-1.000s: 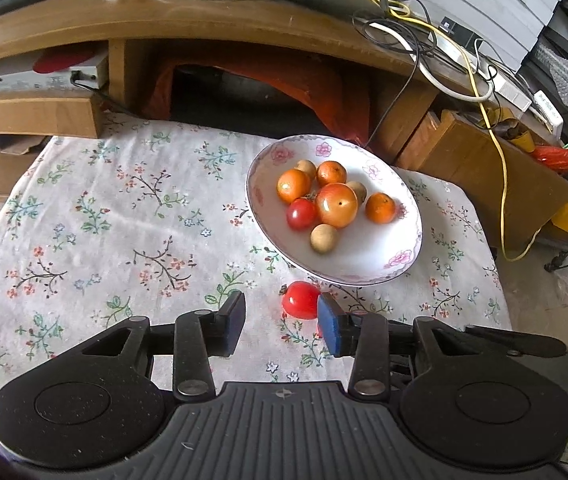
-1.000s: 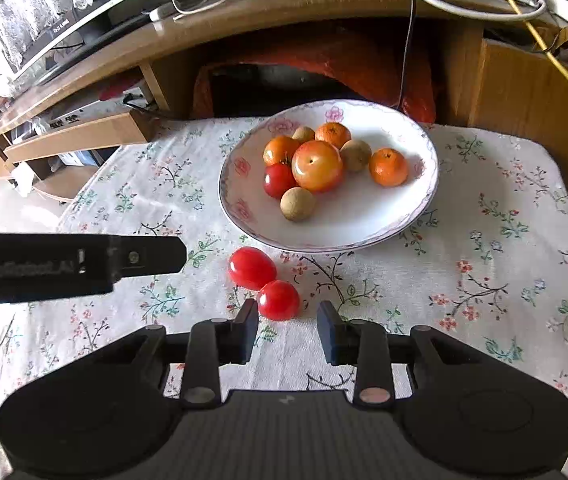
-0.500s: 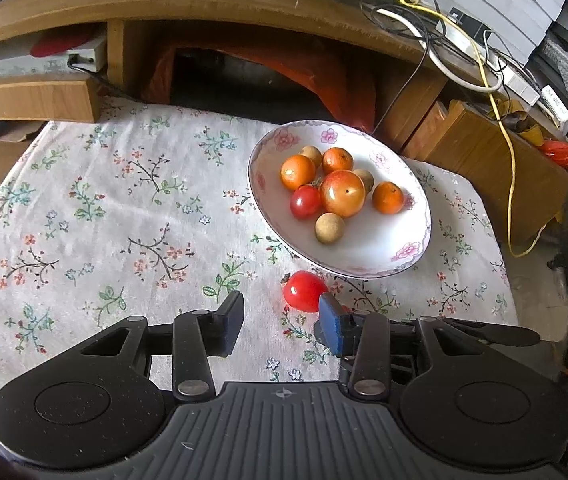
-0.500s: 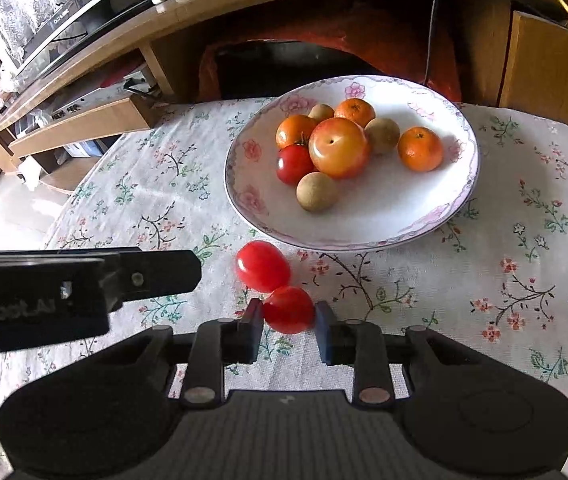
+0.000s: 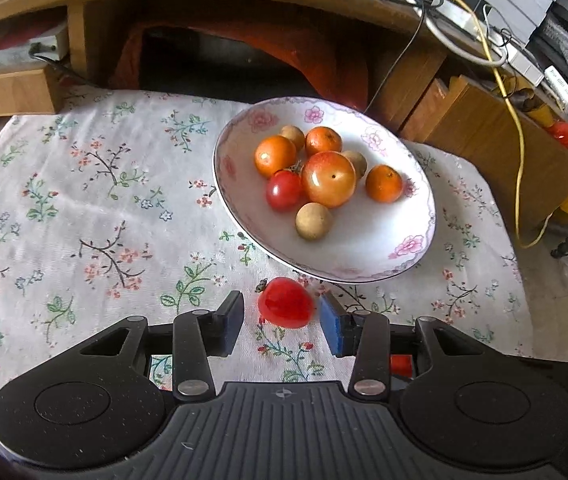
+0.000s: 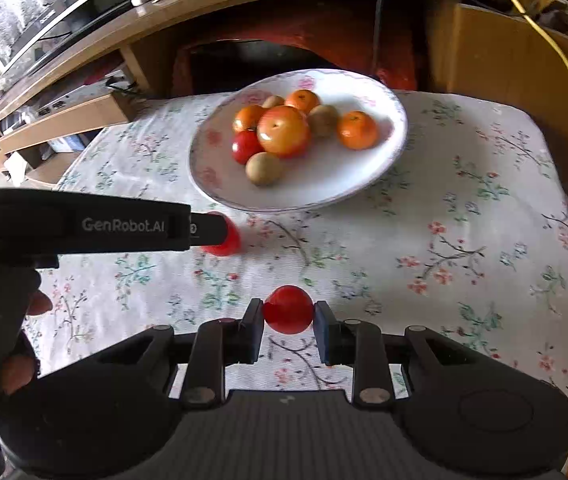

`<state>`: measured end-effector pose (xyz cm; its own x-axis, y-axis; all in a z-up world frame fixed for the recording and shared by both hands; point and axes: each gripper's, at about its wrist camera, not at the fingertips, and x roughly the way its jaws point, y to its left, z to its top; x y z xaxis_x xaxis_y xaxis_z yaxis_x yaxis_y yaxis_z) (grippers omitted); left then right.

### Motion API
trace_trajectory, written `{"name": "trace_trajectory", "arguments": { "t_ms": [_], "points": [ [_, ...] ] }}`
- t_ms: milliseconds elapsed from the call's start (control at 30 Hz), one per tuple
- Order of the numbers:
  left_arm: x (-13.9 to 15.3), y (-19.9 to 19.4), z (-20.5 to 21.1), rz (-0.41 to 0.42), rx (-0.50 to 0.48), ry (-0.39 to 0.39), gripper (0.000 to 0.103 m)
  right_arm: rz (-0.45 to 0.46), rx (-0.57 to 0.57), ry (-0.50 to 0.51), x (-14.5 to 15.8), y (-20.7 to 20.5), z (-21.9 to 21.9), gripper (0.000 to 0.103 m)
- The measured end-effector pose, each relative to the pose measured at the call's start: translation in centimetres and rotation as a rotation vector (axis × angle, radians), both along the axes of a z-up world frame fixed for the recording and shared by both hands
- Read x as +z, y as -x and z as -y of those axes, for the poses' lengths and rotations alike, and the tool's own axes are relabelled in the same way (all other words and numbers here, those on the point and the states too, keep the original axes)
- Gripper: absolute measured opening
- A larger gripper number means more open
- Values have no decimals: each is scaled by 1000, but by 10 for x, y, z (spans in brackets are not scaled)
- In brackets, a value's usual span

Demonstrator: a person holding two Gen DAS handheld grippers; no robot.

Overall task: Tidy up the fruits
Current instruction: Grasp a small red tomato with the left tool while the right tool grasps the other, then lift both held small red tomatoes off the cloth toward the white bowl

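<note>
Left gripper (image 5: pixel 280 320) jaws apart, straddling a red tomato (image 5: pixel 285 307) lying on the floral cloth (image 5: pixel 84 200) just short of the plate (image 5: pixel 412 248), lined up to grab it. Right gripper (image 6: pixel 288 320) clamped on a second tomato (image 6: pixel 288 309), lifted above the cloth, likely headed for the plate with the other fruit.

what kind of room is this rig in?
Probably a home living room, not a lab. A floral tablecloth covers a low table holding a flowered china plate of fruit, and behind it a wooden TV-style console carries loose cables.
</note>
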<state>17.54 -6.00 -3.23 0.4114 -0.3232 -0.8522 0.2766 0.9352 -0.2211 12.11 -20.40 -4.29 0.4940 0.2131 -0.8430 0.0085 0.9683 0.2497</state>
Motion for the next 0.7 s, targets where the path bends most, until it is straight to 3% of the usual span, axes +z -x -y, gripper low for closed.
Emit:
{"name": "trace_trajectory", "arguments": {
  "t_ms": [333, 700],
  "points": [
    [-15, -6, 12, -9, -1, -22, 46, 2, -3, -7, 0, -1, 4, 29],
    [-13, -4, 6, -8, 6, -26, 42, 2, -7, -7, 0, -2, 6, 29]
  ]
}}
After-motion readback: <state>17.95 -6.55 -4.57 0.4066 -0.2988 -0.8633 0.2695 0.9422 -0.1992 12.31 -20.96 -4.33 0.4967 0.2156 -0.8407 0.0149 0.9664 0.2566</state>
